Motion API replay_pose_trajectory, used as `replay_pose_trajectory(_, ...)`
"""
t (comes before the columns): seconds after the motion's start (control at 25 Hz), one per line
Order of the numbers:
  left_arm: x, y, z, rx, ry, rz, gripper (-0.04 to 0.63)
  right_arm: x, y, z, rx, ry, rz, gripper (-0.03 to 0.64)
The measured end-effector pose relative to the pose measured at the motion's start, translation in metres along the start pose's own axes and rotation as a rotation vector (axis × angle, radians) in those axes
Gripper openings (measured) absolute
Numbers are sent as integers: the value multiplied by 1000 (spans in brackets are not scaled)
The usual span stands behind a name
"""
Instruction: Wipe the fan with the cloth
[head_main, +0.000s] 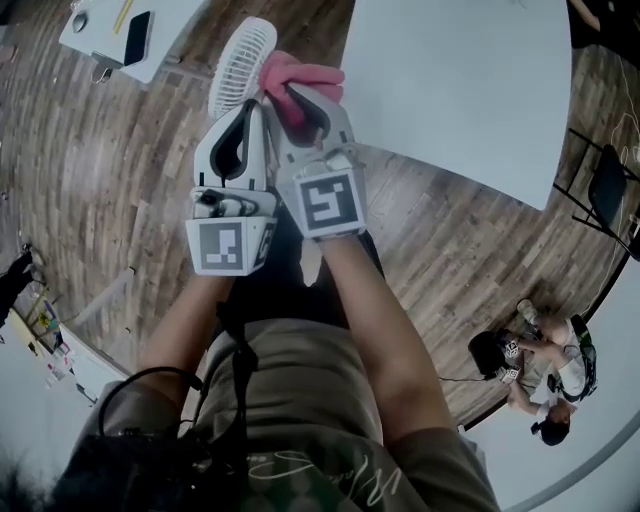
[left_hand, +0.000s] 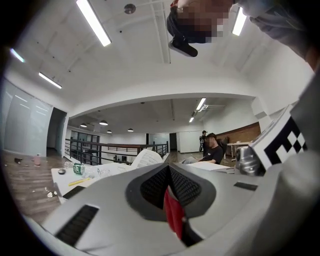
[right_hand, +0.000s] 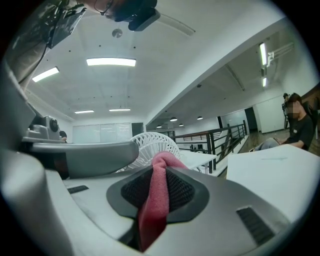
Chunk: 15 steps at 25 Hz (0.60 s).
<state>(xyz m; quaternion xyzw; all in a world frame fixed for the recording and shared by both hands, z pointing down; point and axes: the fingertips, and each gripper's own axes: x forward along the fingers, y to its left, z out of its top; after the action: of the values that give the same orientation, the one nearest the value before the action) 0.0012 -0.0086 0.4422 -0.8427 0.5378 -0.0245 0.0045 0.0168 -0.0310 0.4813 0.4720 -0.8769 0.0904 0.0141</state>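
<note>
A: Fan position?

B: The white fan (head_main: 240, 62) is seen just past the tips of the left gripper (head_main: 250, 108), its grille tilted nearly edge-on to the head view. That gripper's jaws are pressed together. A red sliver (left_hand: 172, 215) is caught low between the pads, and what it belongs to cannot be told.

A: Cloth?

B: The pink cloth (head_main: 300, 82) is clamped in the right gripper (head_main: 312, 108). It is bunched above the tips and hangs down between the pads. It is seen just beside the fan's rim, and the two grippers are held side by side.

A: Obscured?

B: The fan's base is hidden behind the left gripper. Contact between cloth and grille is settled by no view.

A: Writing?

B: Black square patterns are borne on the marker cubes (head_main: 228, 245). Print on the shirt (head_main: 300, 470) is too blurred to be read.
</note>
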Motion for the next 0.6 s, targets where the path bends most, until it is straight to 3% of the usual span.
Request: replay_pose_trajectory(0.6, -9, 10, -6, -26, 37, 42, 20, 6, -8, -14, 30, 41, -33, 81)
